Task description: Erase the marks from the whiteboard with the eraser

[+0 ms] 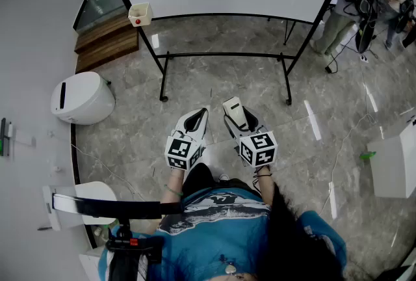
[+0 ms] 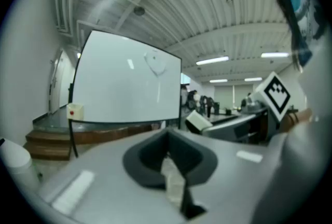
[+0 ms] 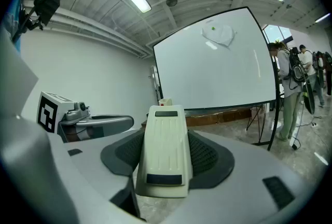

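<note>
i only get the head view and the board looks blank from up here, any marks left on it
observer: yes, the right gripper view shows a faint rounded outline with a small green dot high on the white whiteboard
operator: is the eraser properly gripped
observer: yes, the right tool is shut on the cream plastic eraser, jaws against both its sides
operator: anything in the left one
observer: no, the left tool is shut with nothing in it
</note>
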Demonstrator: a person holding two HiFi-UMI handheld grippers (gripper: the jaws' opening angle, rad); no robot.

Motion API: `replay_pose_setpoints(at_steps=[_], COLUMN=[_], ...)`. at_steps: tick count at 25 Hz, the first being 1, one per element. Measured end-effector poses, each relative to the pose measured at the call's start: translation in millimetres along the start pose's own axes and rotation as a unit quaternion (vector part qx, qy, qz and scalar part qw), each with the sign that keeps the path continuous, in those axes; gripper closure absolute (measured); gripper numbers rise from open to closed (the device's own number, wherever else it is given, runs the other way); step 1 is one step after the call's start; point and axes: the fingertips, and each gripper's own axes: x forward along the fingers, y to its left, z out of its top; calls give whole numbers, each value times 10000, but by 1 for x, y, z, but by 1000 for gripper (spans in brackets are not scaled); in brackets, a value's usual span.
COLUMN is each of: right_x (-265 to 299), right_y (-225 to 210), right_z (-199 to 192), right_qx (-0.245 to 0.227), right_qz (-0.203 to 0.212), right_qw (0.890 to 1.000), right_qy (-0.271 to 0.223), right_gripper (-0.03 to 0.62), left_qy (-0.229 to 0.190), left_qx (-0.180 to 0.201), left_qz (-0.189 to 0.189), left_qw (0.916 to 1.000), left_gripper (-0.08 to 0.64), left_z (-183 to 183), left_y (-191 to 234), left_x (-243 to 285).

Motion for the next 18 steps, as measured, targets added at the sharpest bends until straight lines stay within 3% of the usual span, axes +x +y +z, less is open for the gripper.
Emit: replay_pose_setpoints(at_steps=[8, 18], right_x=[35, 148], right_y=[-22, -64], right_z=[9, 56], right_qx=[-102, 154], right_qz=[168, -11], right_qw=[9998, 9999], right_qy=[80, -62], right_gripper=[330, 330], left_qy=[-73, -58], left_qx=[-206, -187], left_qz=[177, -82], left_qw=[9996, 9998], left_gripper=[557, 557], left_z=[-3, 13], left_y=[30, 136], left_x=[33, 123])
